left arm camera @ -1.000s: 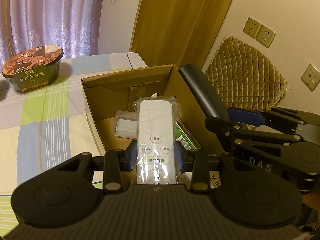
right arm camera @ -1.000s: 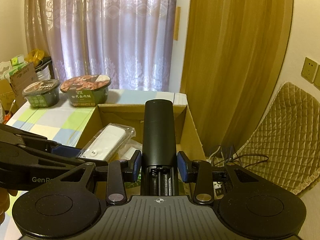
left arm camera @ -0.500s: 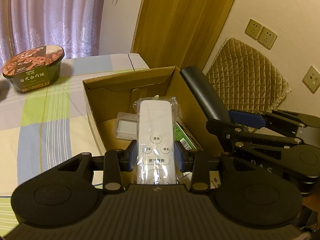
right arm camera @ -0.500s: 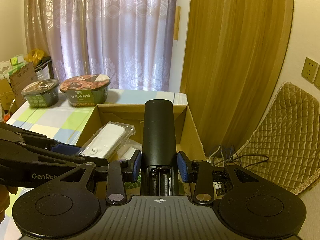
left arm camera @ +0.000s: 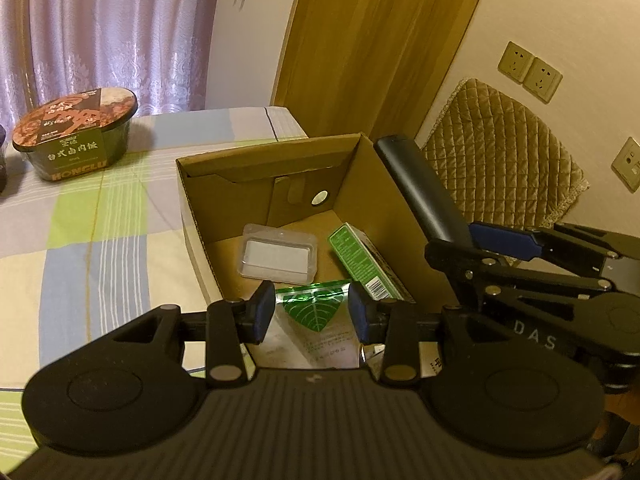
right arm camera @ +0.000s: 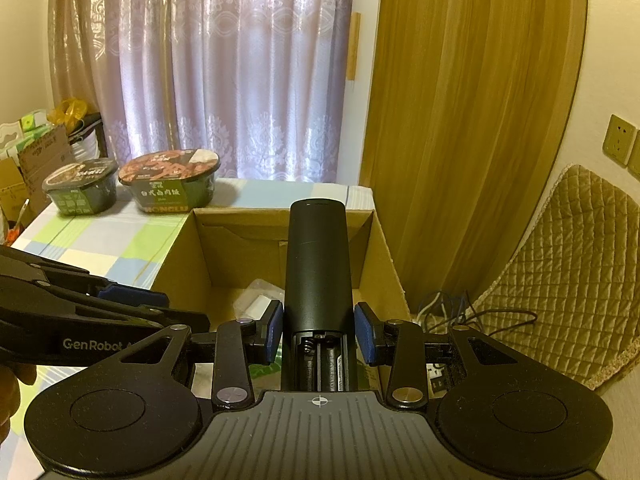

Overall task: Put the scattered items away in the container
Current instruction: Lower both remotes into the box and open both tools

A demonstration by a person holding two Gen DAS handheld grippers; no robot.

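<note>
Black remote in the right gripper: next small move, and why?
Probably lower it a little into the cardboard box and open. The right gripper is shut on the black remote, which hangs over the box's open top. The left gripper is open with nothing between its fingers, so only this item seems left in hand. Aim for the bare floor beside the clear plastic case.

A: What is carrying everything?

B: A desk (left arm camera: 100, 240) is wearing a checked cloth (right arm camera: 120, 240) in green, blue, cream and grey.

A: And what is sitting on it?

B: A box (left arm camera: 192, 216) is resting near the right edge, open at the top. Two bowls are standing at the far side by the curtain, just beside each other: one brown-lidded (right arm camera: 170, 188), one darker (right arm camera: 82, 186) to its left.
</note>
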